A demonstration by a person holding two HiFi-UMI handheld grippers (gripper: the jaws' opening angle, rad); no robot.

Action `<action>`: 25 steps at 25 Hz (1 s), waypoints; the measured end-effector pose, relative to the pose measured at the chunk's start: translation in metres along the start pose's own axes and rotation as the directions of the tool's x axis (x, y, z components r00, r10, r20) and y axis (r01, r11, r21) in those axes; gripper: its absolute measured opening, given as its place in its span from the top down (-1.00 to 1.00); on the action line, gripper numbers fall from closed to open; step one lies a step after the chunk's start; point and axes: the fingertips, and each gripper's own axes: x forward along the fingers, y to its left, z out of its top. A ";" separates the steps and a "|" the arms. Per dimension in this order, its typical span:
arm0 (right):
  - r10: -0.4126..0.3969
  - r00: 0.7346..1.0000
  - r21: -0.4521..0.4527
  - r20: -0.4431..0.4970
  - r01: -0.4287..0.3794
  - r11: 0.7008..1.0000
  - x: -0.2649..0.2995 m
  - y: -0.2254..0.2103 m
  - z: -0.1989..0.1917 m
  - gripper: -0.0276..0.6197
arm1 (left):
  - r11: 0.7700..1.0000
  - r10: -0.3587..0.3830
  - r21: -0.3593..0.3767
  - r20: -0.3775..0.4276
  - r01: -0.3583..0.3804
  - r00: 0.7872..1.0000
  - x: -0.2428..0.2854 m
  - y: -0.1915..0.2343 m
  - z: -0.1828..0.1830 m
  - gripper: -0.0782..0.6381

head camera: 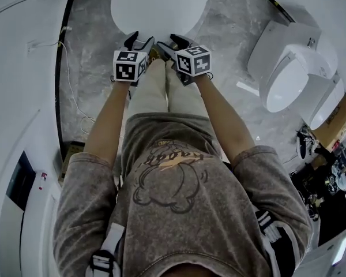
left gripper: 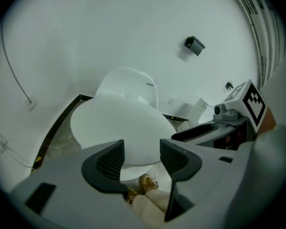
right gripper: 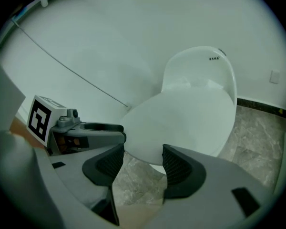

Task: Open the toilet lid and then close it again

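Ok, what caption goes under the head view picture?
Left gripper and right gripper, both open, held near the front edge of the closed toilet lid.

Nothing legible: the cursive lettering on the sweatshirt print (head camera: pixel 168 154) and the marks on the cardboard box (head camera: pixel 338 113) are too small to read.

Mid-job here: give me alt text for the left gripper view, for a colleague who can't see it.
The left gripper, jaws apart and empty, points at a white toilet whose lid is down, its front edge showing between the jaws. The right gripper sits alongside at right, against a white wall.
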 end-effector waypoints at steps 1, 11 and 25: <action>-0.001 1.000 0.000 -0.015 0.001 1.000 0.008 -0.005 -0.007 0.09 | 1.000 0.003 -0.003 -0.012 -0.003 1.000 0.007 0.005 -0.010 0.11; 0.008 0.995 0.027 -0.104 -0.005 1.000 0.071 -0.052 -0.076 0.10 | 0.998 -0.011 -0.055 -0.123 0.004 0.992 0.076 0.036 -0.094 0.12; 0.044 0.985 -0.016 -0.169 -0.048 0.999 0.097 -0.078 -0.090 0.29 | 0.994 0.014 -0.104 -0.180 -0.034 0.984 0.108 0.053 -0.113 0.13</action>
